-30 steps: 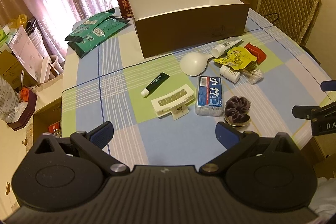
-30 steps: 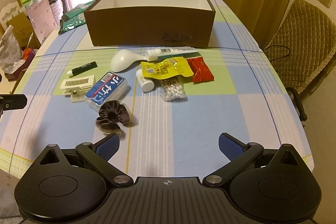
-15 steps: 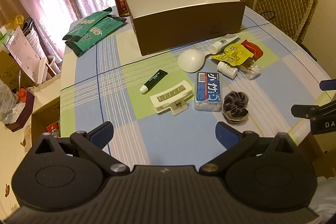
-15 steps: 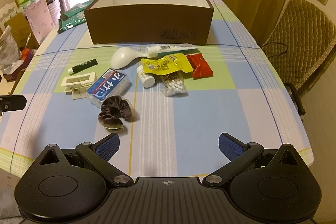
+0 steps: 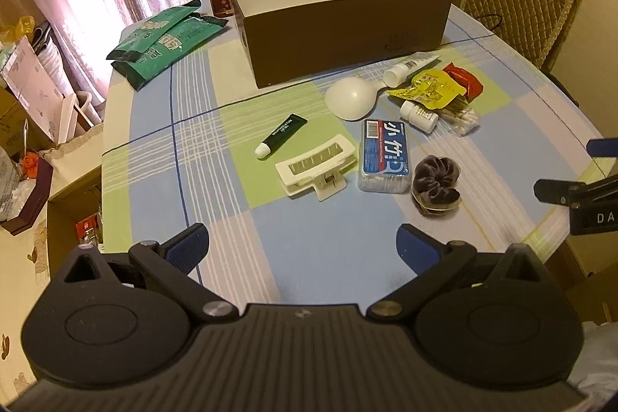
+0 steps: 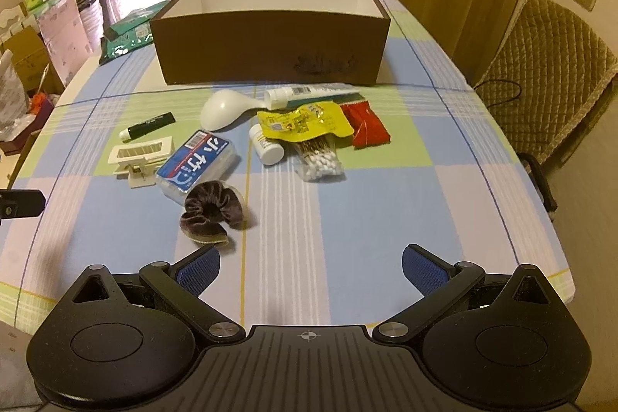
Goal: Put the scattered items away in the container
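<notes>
The box [image 6: 270,53] is brown outside and white inside, open on top, and stands at the far side. In front of it lie a white spoon [image 6: 224,107], a white tube [image 6: 309,91], a yellow packet [image 6: 305,122], a red packet [image 6: 367,126], a small white bottle [image 6: 266,143] on its side, cotton swabs [image 6: 318,161], a black tube [image 6: 146,126], a white clip [image 6: 139,157], a blue floss box [image 6: 197,165] and a dark scrunchie [image 6: 210,213].
</notes>
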`<state>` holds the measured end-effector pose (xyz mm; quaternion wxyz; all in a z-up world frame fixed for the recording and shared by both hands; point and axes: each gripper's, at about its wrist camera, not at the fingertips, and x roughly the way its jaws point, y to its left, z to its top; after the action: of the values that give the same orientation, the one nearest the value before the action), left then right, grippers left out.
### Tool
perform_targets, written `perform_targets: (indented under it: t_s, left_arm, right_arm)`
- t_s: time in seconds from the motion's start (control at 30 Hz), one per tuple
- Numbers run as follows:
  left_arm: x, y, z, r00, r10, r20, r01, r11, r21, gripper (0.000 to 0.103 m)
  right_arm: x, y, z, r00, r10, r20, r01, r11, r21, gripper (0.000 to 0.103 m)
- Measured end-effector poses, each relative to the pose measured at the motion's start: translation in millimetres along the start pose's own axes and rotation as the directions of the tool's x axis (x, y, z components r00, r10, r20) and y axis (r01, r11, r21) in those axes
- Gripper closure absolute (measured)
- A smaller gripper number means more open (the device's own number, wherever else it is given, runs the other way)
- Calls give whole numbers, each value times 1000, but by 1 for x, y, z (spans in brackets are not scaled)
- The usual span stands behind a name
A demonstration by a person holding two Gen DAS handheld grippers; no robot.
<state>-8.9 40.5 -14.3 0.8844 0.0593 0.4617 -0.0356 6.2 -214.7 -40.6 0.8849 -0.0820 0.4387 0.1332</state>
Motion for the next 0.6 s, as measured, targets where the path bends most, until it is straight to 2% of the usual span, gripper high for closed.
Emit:
perform_targets:
  t_s: [0.13, 0.3, 0.43, 0.6]
  left_arm:
    - [5, -2, 1, 1000, -14, 9, 14, 1000, 17, 1]
    - [14, -5, 3, 999, -38, 21, 37, 998, 41, 1]
    - [21, -5, 5, 999, -49, 14, 49, 998, 45, 1]
    - [29, 2, 6, 999, -43, 4, 43, 998, 47, 1]
  right_arm:
    - [1, 1, -3, 999, 1, 35, 0, 1000, -28, 0]
    - [8, -7, -5, 999, 29, -13, -29, 999, -24, 0]
    - [19, -13, -5, 994, 102, -48, -102, 995, -10, 0]
    - [34, -14, -2, 975, 220, -24, -221, 975, -38, 0]
